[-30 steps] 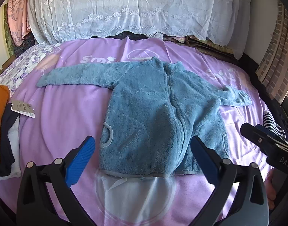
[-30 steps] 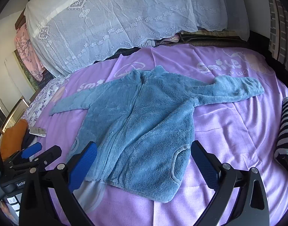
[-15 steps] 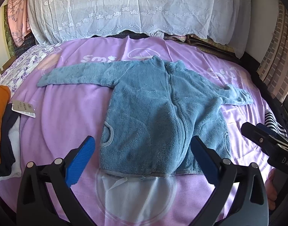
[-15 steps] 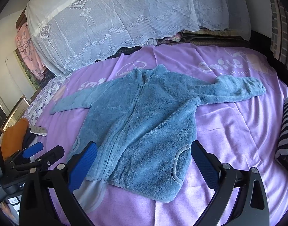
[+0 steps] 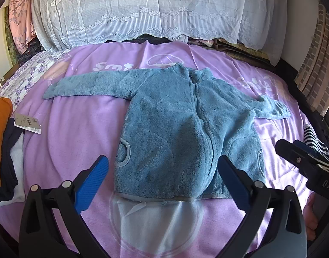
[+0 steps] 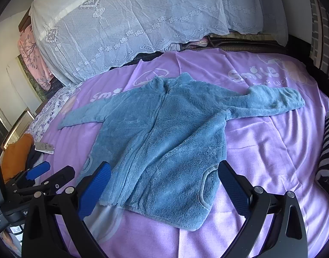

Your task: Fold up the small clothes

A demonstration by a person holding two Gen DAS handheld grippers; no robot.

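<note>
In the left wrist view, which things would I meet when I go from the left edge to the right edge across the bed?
Orange garment → paper tag → blue fleece jacket → striped cloth, all on the purple sheet.

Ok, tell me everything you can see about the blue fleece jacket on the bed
The blue fleece jacket is small, fluffy, high-collared, zipped shut down the front, with a rounded piped pocket on each side. It lies flat, front up, on the purple bedspread, both sleeves spread outward, hem toward the cameras. Nothing else touches it; the left claw and the right claw hover open, short of it.
</note>
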